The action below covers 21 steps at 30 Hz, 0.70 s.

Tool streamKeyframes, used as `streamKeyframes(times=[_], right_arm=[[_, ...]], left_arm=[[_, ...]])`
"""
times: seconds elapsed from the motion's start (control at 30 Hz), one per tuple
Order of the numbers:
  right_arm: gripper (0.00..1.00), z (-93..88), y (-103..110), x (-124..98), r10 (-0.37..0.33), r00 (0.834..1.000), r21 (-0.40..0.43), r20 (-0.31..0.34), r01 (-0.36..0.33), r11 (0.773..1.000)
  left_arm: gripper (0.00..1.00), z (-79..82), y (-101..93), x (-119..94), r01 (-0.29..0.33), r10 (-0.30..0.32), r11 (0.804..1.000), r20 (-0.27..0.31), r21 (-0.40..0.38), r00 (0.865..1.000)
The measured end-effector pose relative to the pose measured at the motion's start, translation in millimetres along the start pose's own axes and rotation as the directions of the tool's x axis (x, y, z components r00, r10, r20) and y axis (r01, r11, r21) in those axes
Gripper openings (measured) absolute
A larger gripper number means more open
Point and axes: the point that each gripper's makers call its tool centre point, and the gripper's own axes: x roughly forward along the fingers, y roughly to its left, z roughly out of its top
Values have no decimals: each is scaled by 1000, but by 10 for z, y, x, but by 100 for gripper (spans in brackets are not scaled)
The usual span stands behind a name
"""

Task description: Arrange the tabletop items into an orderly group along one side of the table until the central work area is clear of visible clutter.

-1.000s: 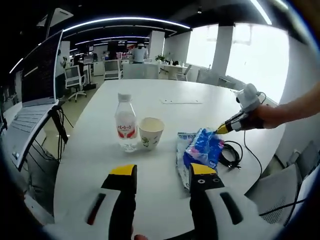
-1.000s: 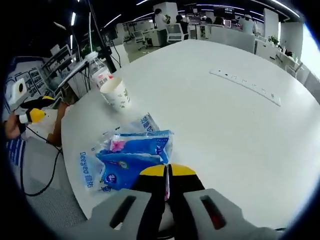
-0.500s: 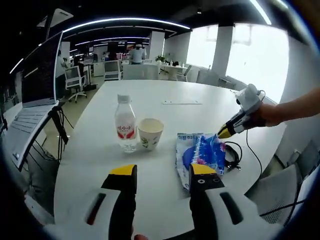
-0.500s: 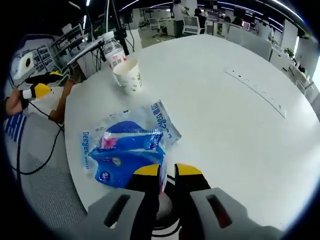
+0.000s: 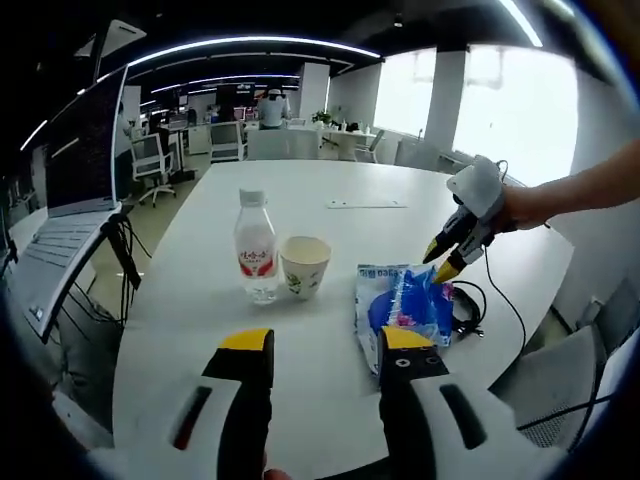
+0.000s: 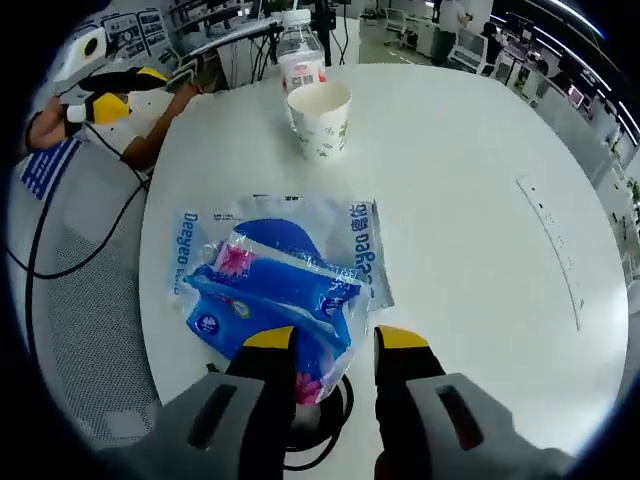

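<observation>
Left gripper view: a white table [image 5: 350,215] is seen in an office, bearing bottle [image 5: 256,258], cup [image 5: 304,266] and packet [image 5: 405,305]. Both grippers, left [image 5: 322,352] and right [image 6: 335,348], are held open, empty.

**You're in an open-plan office**

You're working at a large white meeting table [image 5: 330,215] with a power strip [image 5: 363,204] set into its top. Behind it you can see rows of desks, white swivel chairs [image 5: 150,160] and monitors under long ceiling light strips [image 5: 250,42]. Big bright windows [image 5: 505,115] line one side, and a laptop [image 5: 60,220] stands on a stand beside you.
</observation>
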Motion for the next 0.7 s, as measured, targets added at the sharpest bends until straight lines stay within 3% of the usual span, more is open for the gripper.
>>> streamKeyframes(times=[0.1, 0.17, 0.23, 0.4, 0.63, 0.7], right_arm=[[28, -17, 17, 37, -15, 998, -120, -58, 8, 993], [26, 2, 19, 62, -16, 998, -146, -63, 6, 989], [16, 39, 24, 77, -8, 999, -140, -49, 1, 990], [0, 84, 21, 78, -9, 1000, -83, -15, 8, 996], [0, 45, -85, 19, -36, 999, 30, 21, 35, 999], [0, 53, -128, -40, -58, 997, 102, 49, 53, 993]], left_arm=[[41, 13, 24, -17, -7, 7, 1000, 2, 0, 1000], [41, 24, 35, -25, -12, 12, 1000, 5, -6, 1000], [41, 29, 35, -26, -12, 12, 1000, 6, -7, 1000], [41, 23, 55, -35, -18, 18, 1000, 6, -12, 1000], [41, 7, 69, -23, -16, 16, 1000, 4, -17, 1000], [41, 5, 61, -5, -12, 12, 1000, 2, -15, 1000]])
